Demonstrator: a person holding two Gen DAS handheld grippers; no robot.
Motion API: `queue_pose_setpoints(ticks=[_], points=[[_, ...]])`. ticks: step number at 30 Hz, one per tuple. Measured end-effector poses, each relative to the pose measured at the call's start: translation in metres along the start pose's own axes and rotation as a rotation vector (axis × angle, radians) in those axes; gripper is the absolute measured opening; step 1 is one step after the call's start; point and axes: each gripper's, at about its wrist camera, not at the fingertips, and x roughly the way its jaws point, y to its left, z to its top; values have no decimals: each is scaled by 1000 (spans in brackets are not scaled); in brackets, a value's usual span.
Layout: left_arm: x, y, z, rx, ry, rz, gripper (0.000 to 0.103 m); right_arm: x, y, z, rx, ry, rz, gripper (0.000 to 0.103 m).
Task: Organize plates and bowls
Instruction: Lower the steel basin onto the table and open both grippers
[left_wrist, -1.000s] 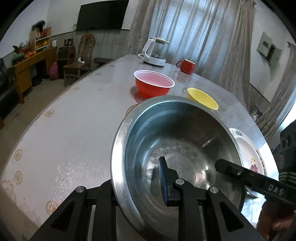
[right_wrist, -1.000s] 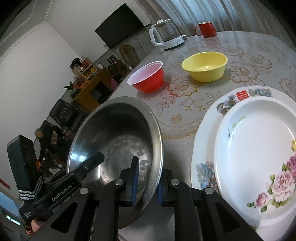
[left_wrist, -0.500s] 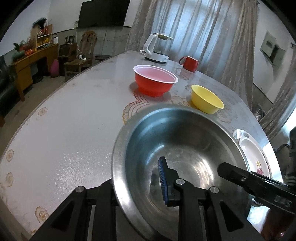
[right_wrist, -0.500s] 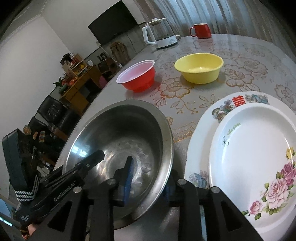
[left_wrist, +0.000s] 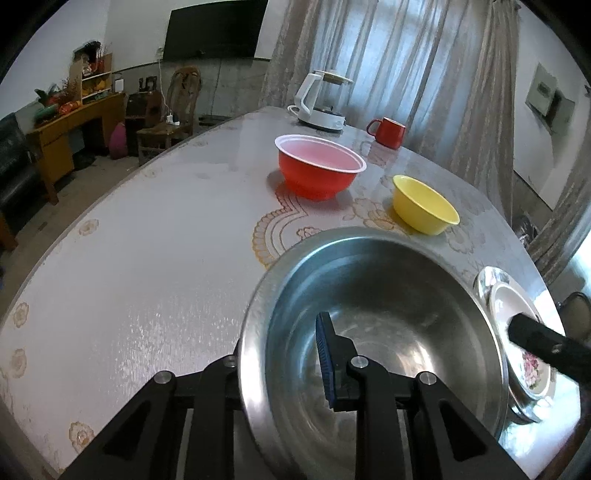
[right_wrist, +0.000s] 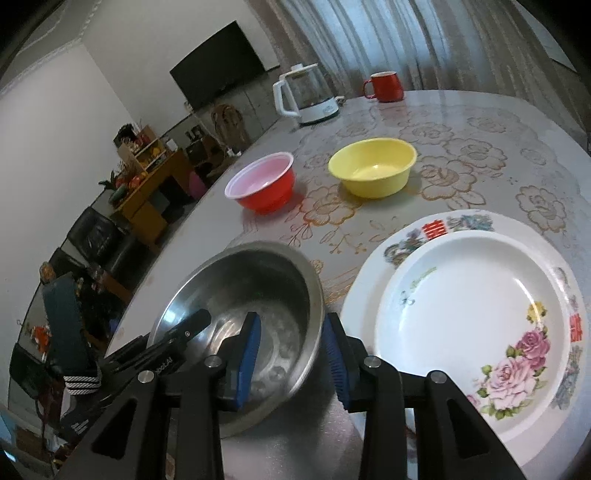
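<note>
The left claw (left_wrist: 284, 354) clamps the steel bowl's (right_wrist: 236, 295) near rim, steadying it on the tabletop (left_wrist: 147, 229) left of the stacked plates (right_wrist: 480, 317); the right claw (right_wrist: 291, 354) is opening, pads straddling the rim without pressing.

Both views ride on hand-held grippers and look forward and downward along their fingers, very near the steel bowl (left_wrist: 388, 332) at 6 o'clock. The left wrist view faces across the table (left_wrist: 147, 258), with the red bowl (left_wrist: 317, 170) at 12 and the stacked plates (left_wrist: 517, 332) at 4. The right wrist view has the plates (right_wrist: 480, 314) at 4 and the red bowl (right_wrist: 264, 188) at 11. Both share the steel bowl, both small bowls, kettle (right_wrist: 306, 96) and mug (right_wrist: 384, 86).
</note>
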Motion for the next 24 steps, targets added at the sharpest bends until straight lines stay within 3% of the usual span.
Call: queue_pose_setpoints(ticks=[4,11,14,17,24], points=[[5,1,4,3,-4,21,23,-16,-6,5,30,-41,19,36],[-1,0,3,-22,6,-15,26,-29,-18,10,59,-71,6,36],[-9,-1,2,-30,-1,-15,38,-28,-24,10,75,-68,10,36],[-17,-4,1,-27,-24,9,60,-28,-25,8,77,-65,17,36],[-43,-14,5,43,-114,80,76,-24,-29,2,85,-45,38,36]])
